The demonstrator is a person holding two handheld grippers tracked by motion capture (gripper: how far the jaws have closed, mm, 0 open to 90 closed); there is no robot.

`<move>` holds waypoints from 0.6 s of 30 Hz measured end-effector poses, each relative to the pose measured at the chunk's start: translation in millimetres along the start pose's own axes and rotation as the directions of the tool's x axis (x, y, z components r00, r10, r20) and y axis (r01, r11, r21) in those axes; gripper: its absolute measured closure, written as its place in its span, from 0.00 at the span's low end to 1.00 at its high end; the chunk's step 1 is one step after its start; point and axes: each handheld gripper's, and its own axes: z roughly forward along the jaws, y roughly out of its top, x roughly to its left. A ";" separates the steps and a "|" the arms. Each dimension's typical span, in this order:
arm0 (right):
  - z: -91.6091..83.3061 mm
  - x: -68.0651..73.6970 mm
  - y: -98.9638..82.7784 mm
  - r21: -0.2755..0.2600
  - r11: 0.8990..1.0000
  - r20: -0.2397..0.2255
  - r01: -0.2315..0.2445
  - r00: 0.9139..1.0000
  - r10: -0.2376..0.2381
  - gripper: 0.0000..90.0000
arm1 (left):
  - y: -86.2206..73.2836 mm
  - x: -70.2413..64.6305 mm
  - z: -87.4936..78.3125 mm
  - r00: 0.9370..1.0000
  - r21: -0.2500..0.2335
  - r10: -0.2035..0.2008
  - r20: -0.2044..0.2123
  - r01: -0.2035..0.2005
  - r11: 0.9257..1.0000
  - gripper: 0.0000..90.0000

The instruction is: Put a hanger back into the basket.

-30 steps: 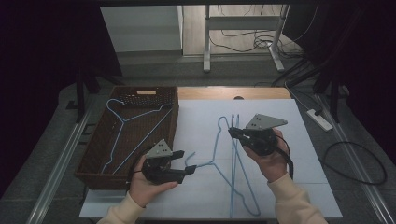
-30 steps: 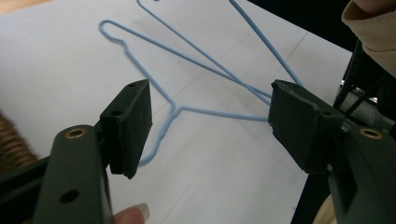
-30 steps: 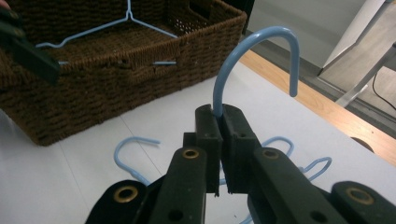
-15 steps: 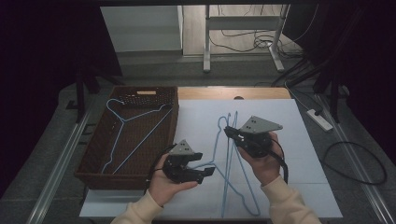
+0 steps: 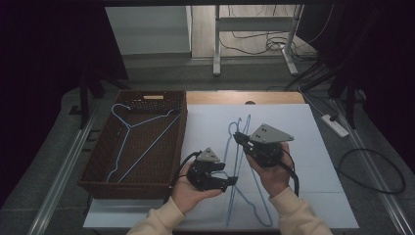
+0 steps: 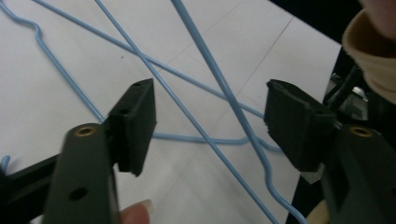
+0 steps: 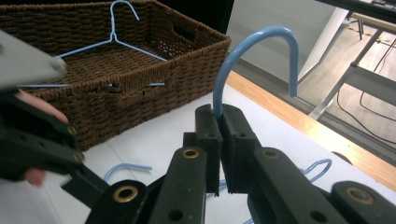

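- Right gripper [image 7: 219, 135] clamped tight on the held blue hanger's [image 7: 261, 42] hook neck.
- Left gripper [image 6: 210, 121], at its seven o'clock, had just been closing, jaws apart around the wires, not gripping.
- Basket [image 5: 98, 176] at nine o'clock.

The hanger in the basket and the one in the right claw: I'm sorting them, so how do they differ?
The hanger in the basket lies flat and untouched; the held hanger is pinched at its hook's neck by the right claw over the white table. The held one crosses another hanger; the basket one lies alone. Both are light blue wire.
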 end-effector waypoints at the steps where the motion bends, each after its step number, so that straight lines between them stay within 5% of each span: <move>1: -0.4 1.3 0.7 -0.003 1.000 0.002 0.003 1.000 -0.003 0.97 | 0.1 0.3 4.1 1.000 0.012 0.004 0.006 -0.004 1.000 0.45; 7: -4.5 6.5 3.5 -0.018 0.999 0.019 0.035 0.999 -0.034 0.97 | 1.0 1.2 6.8 0.999 0.026 0.002 0.048 -0.003 1.000 0.83; 18: -15.7 -0.2 4.2 -0.067 0.998 0.037 0.020 0.999 -0.017 0.96 | 4.1 12.9 -14.4 0.998 -0.010 -0.069 -0.004 0.069 0.998 0.97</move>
